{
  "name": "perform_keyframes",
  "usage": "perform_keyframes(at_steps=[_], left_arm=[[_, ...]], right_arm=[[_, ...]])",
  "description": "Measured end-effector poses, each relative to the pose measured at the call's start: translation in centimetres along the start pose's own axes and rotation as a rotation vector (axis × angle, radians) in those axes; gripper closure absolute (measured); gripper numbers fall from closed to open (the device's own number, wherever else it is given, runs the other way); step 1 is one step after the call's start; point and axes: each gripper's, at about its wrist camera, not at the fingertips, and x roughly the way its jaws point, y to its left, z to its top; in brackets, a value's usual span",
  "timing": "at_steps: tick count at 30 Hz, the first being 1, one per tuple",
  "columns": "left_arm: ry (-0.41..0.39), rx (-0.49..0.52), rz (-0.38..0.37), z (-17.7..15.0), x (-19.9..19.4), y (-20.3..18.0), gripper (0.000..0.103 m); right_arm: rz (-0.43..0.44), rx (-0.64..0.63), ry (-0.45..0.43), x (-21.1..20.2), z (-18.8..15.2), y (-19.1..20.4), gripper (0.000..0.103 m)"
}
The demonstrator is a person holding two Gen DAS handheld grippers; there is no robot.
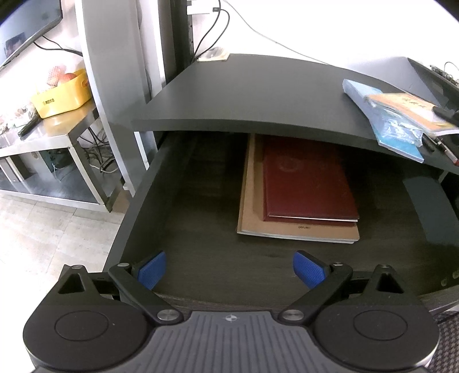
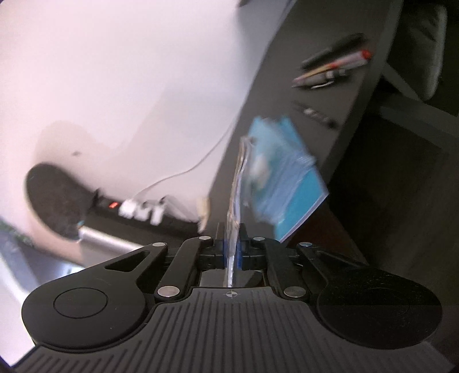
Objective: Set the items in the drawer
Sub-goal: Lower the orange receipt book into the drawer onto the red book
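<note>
The dark drawer (image 1: 200,244) stands pulled open under the black desk top (image 1: 258,97). Inside it a dark red book (image 1: 308,183) lies on a brown notebook (image 1: 298,229). My left gripper (image 1: 229,269) is open and empty over the drawer's front edge. On the desk's right end lies a blue book (image 1: 384,126) with an orange-covered book (image 1: 413,110) on top. My right gripper (image 2: 233,252) is shut on the edge of a thin book (image 2: 236,200), lifted next to the blue book (image 2: 287,178). Several pens (image 2: 332,66) lie further along the desk.
A steel side table (image 1: 51,137) with a yellow basket (image 1: 63,97) stands to the left, and a monitor (image 1: 25,25) behind it. A power strip (image 2: 137,212) and cables lie by the wall. A dark grey panel (image 1: 430,206) is at the drawer's right.
</note>
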Motion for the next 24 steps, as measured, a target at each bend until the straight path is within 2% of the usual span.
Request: perform_keyframes(at_steps=[4,8,14,24], left_arm=[[-0.010,-0.008,-0.001,-0.1,-0.5,0.2,0.008],[-0.028,-0.035,0.021,0.1,-1.1,1.2,0.008],[-0.058,-0.097,0.062,0.6,-2.0,3.1,0.008],[-0.066,-0.105,0.072,0.9,-2.1,3.5,0.008]], right_arm=[[0.027,0.019,0.073,-1.3,-2.2,0.5,0.098],[0.047,0.101,0.167,-1.8,-4.2,0.0,0.098],[0.008,0.193,0.291,0.0,-6.9,-2.2,0.098],[-0.092,0.249,0.249,3.1,-6.4,-3.9,0.098]])
